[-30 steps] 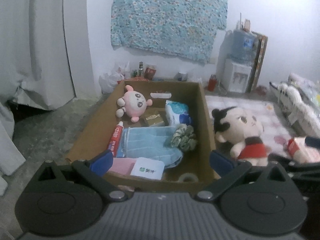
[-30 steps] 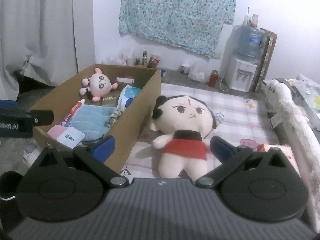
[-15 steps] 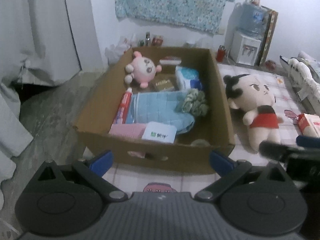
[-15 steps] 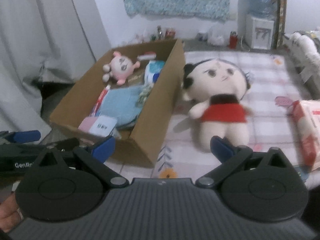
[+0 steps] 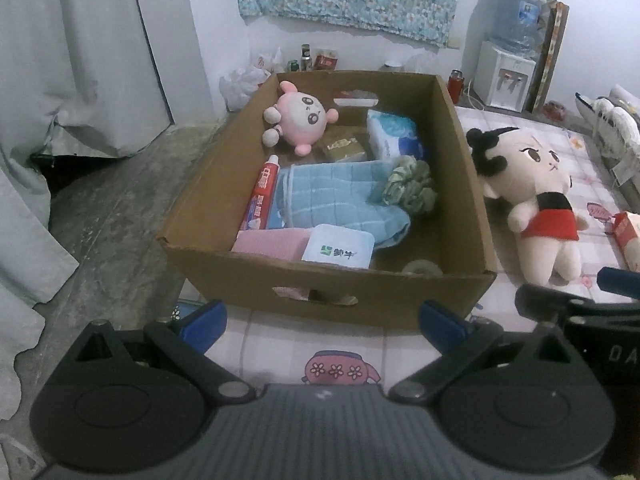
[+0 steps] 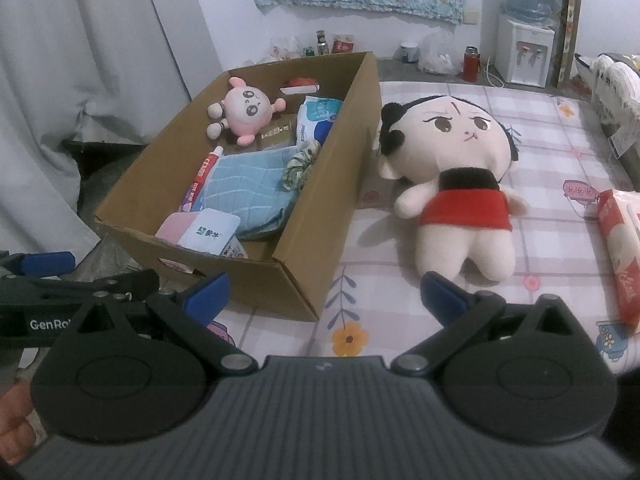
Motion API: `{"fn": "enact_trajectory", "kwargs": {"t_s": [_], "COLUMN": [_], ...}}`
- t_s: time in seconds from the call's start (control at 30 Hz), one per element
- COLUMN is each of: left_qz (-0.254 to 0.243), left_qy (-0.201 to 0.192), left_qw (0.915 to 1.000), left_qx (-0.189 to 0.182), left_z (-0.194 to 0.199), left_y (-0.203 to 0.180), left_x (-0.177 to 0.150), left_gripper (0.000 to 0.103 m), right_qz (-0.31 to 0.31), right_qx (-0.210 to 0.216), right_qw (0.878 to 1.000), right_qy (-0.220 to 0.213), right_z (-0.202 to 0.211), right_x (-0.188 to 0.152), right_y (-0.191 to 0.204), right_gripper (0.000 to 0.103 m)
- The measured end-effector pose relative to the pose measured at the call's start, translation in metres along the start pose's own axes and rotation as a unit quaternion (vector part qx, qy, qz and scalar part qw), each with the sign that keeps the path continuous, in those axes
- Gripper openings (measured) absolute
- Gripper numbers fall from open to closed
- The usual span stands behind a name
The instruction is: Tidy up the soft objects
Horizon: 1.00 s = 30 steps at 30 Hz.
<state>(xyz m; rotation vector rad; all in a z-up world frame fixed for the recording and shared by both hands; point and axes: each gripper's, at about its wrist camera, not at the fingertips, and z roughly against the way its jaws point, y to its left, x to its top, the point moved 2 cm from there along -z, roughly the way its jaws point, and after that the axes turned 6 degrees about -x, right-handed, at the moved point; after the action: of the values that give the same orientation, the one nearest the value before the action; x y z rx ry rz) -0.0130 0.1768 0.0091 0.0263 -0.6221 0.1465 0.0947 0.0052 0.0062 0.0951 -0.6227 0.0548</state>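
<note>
A brown cardboard box (image 5: 464, 152) (image 6: 332, 208) stands on a checked mat. Inside lie a pink plush (image 5: 298, 116) (image 6: 244, 110), a blue quilted cloth (image 5: 332, 200) (image 6: 248, 186), a green scrunchie (image 5: 410, 188) (image 6: 298, 166), a toothpaste tube (image 5: 262, 194), tissue packs (image 5: 394, 136) and a white packet (image 5: 338, 248). A big-headed doll in a red top (image 5: 536, 188) (image 6: 456, 172) lies face up on the mat right of the box. My left gripper (image 5: 322, 320) is open in front of the box's near wall. My right gripper (image 6: 324, 294) is open, short of the doll's feet and the box's corner.
A red-and-white tissue pack (image 6: 622, 248) lies on the mat at the right. A grey curtain (image 5: 60, 60) hangs at the left over bare concrete floor (image 5: 100, 232). A water dispenser (image 6: 526, 40), bottles and bags line the back wall. Bedding (image 6: 616, 84) sits far right.
Both grippers have drawn back and risen, so the box and doll sit farther off and are seen more from above. Both stay open. Nothing in the box or on the mat has moved.
</note>
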Motion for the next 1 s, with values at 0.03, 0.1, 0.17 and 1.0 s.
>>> {"fn": "enact_trajectory", "kwargs": {"t_s": [0.03, 0.1, 0.17, 1.0], "left_qz": [0.0, 0.0, 0.0, 0.001], "left_qy": [0.001, 0.002, 0.005, 0.015], "left_qw": [1.0, 1.0, 1.0, 0.9999], "left_qx": [0.0, 0.0, -0.001, -0.006], "left_z": [-0.0005, -0.0016, -0.0026, -0.004], "left_y": [0.0002, 0.0004, 0.0004, -0.001], "left_x": [0.0, 0.0002, 0.0005, -0.0007], "left_gripper": [0.102, 0.102, 0.102, 0.101], "right_qz": [0.0, -0.002, -0.003, -0.006], "right_qx": [0.0, 0.0, 0.0, -0.009], "right_qw": [1.0, 1.0, 1.0, 1.0], "right_qy": [0.001, 0.003, 0.005, 0.005], "right_z": [-0.0004, -0.0017, -0.0029, -0.0072], "right_x": [0.0, 0.0003, 0.0003, -0.0004], "right_y": [0.0002, -0.0002, -0.0005, -0.0024], "right_gripper": [0.102, 0.102, 0.102, 0.102]}}
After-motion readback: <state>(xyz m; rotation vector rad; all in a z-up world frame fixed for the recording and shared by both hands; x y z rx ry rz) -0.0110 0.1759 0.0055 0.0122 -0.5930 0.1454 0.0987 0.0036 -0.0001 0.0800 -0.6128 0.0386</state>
